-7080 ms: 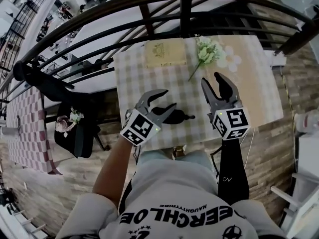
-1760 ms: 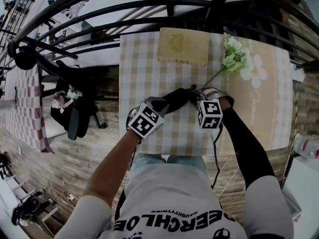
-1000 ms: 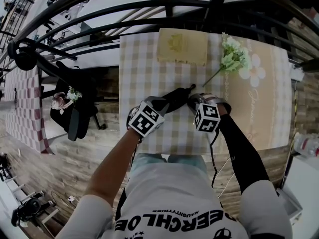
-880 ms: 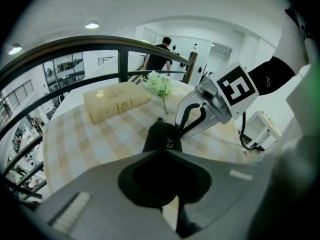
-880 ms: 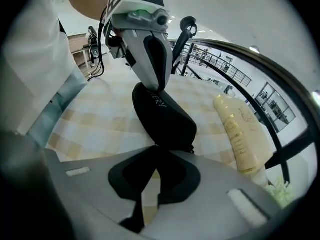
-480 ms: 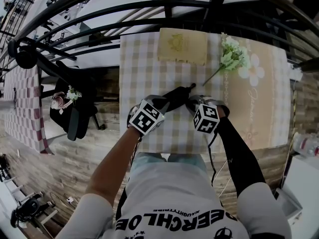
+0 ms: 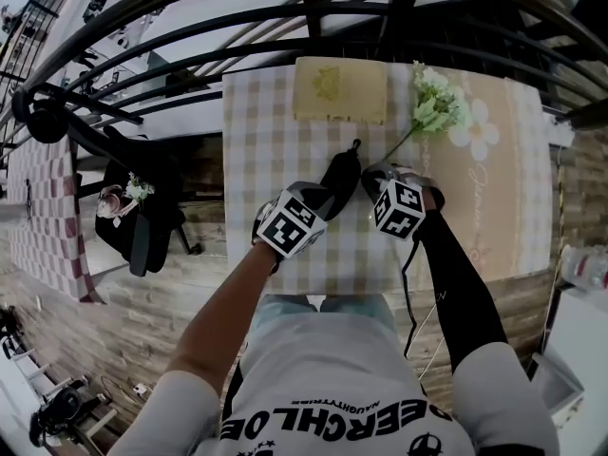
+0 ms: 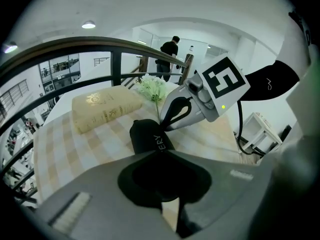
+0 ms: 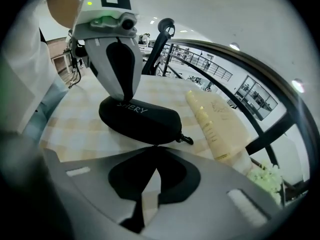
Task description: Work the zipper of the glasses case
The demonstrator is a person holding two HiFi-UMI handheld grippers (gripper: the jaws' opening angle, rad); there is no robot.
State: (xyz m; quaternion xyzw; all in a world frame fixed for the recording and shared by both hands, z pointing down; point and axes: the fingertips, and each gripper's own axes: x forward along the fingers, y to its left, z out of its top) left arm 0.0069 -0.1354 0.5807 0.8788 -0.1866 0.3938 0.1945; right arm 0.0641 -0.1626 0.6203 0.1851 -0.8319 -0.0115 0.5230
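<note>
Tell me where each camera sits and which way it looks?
Head view: on the person's head, facing steeply down at the table; shows shirt, left gripper, right gripper.
Left gripper view: on the left gripper, facing along its jaws, shut on the case, toward the right gripper.
Right gripper view: on the right gripper, facing back at the left gripper.
All three share the case.

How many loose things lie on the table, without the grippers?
3: glasses case in the middle, cream book at the far edge, flower sprig right of it. Nothing seems hidden.
</note>
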